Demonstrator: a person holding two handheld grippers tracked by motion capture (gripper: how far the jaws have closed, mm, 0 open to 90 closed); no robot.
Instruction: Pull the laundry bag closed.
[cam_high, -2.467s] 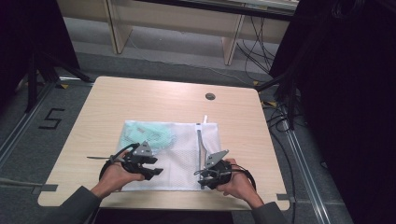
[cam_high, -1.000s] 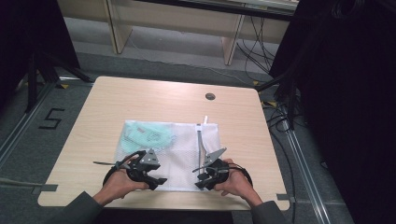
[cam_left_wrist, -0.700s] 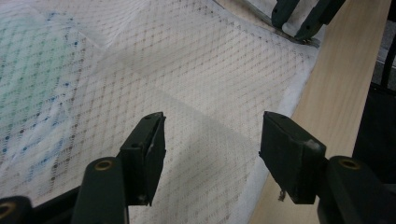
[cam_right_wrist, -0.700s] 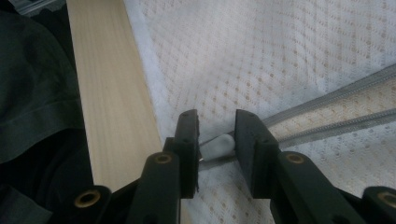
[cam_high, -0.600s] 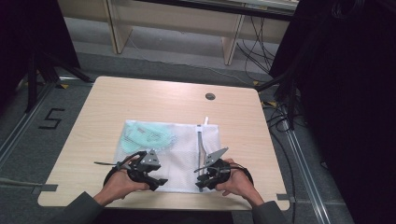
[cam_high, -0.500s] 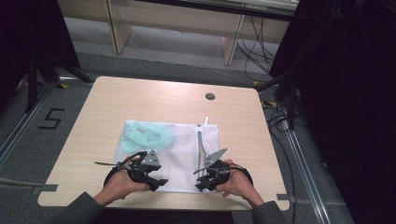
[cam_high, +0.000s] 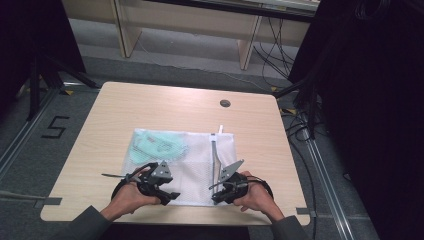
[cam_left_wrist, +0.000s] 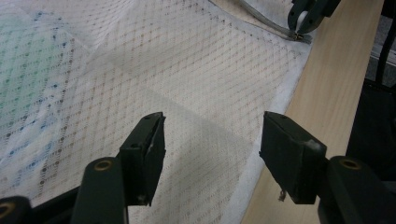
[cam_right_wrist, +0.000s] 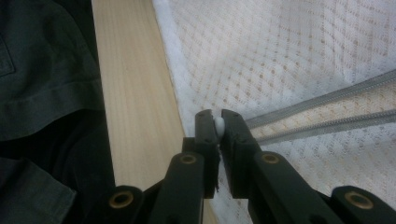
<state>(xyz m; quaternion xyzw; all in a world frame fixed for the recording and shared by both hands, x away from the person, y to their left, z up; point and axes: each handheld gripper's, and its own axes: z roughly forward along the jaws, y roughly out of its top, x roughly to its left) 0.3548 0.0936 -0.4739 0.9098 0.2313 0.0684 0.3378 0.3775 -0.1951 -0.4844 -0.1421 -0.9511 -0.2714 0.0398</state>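
A white mesh laundry bag (cam_high: 192, 162) lies flat on the wooden table (cam_high: 170, 105), with a pale green garment (cam_high: 157, 145) inside its far left part. A grey zipper (cam_high: 215, 155) runs along the bag's right side toward me. My right gripper (cam_high: 215, 192) is at the zipper's near end, shut on the white zipper pull (cam_right_wrist: 218, 124), with the two zipper tracks (cam_right_wrist: 327, 109) spreading away from it. My left gripper (cam_high: 169, 196) stands open just above the mesh (cam_left_wrist: 187, 84) near the bag's front edge, with nothing between its jaws. The green garment (cam_left_wrist: 23, 60) shows through the mesh at the left.
A round cable hole (cam_high: 225, 103) sits at the table's far right. The table's front edge (cam_right_wrist: 135, 107) lies right beside the bag, with a dark sleeve (cam_right_wrist: 42, 70) past it. Cables and a shelf frame stand on the floor beyond.
Both hands have drawn slightly toward the near table edge since the earliest frame. Over the last second nothing visibly moves.
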